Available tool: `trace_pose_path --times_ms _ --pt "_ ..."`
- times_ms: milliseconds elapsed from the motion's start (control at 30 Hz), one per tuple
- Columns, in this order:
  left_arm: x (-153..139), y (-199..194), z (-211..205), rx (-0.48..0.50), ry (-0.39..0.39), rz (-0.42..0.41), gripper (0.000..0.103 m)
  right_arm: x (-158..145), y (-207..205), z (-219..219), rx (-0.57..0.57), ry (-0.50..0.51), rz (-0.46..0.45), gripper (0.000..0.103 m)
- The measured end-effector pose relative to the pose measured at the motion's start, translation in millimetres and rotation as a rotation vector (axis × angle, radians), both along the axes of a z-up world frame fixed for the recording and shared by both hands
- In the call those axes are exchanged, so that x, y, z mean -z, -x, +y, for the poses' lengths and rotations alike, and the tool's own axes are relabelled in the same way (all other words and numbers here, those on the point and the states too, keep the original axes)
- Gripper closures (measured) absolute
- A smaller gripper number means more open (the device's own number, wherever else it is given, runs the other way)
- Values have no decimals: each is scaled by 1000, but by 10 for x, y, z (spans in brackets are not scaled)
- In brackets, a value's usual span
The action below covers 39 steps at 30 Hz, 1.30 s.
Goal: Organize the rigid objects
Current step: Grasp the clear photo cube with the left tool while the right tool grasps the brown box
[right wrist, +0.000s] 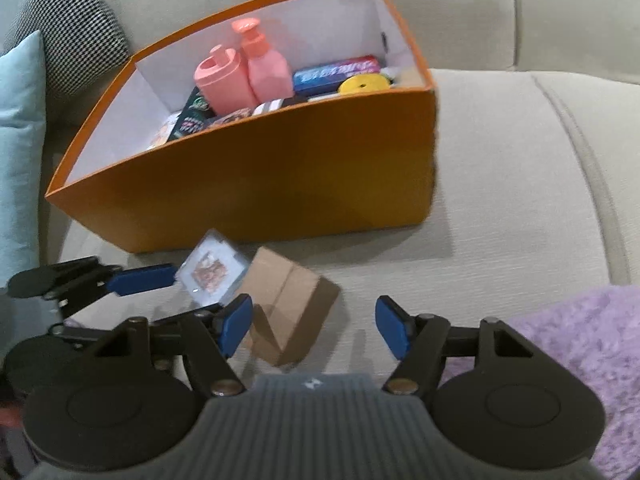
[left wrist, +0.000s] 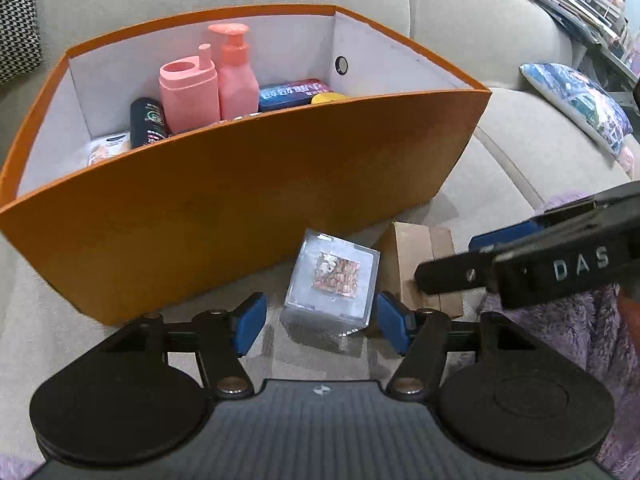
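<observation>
A clear plastic cube with a printed picture inside lies on the sofa seat, in front of the orange storage box. My left gripper is open around the cube; the left pad stands clear of it and the right pad is close to its edge. A small brown cardboard box lies beside the cube. My right gripper is open over the cardboard box, which sits nearer its left finger. The orange box holds a pink pump bottle, a pink holder, a black can, a blue tin and a yellow disc.
A purple fluffy blanket covers the seat at the right. A houndstooth cushion and a teal cushion lean at the left, behind the orange box. A printed cushion lies farther right on the beige sofa.
</observation>
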<state>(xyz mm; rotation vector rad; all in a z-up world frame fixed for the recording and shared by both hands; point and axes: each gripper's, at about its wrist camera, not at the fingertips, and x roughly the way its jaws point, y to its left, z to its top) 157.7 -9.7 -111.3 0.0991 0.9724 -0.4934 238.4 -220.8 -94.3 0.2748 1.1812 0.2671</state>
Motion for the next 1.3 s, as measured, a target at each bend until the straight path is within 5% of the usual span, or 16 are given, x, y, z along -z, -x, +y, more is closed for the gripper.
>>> trace_pose_path --times_ms 233,467,667,833,1200,1300 --pt "92 -128 -6 5 40 35 35 88 -123 91 15 -41 37 32" --pt "54 -65 49 -23 38 60 43 91 -145 156 -8 -36 38 47" --pt "10 122 218 -128 40 141 43 94 -60 201 -63 -119 69 49" --pt "79 143 380 -229 122 221 43 133 28 195 -80 -115 81 51" --pt "45 191 380 -238 120 202 43 1 250 -58 -46 -16 33 50" --pt "31 206 370 -233 109 192 42 14 270 -40 -48 87 20 65"
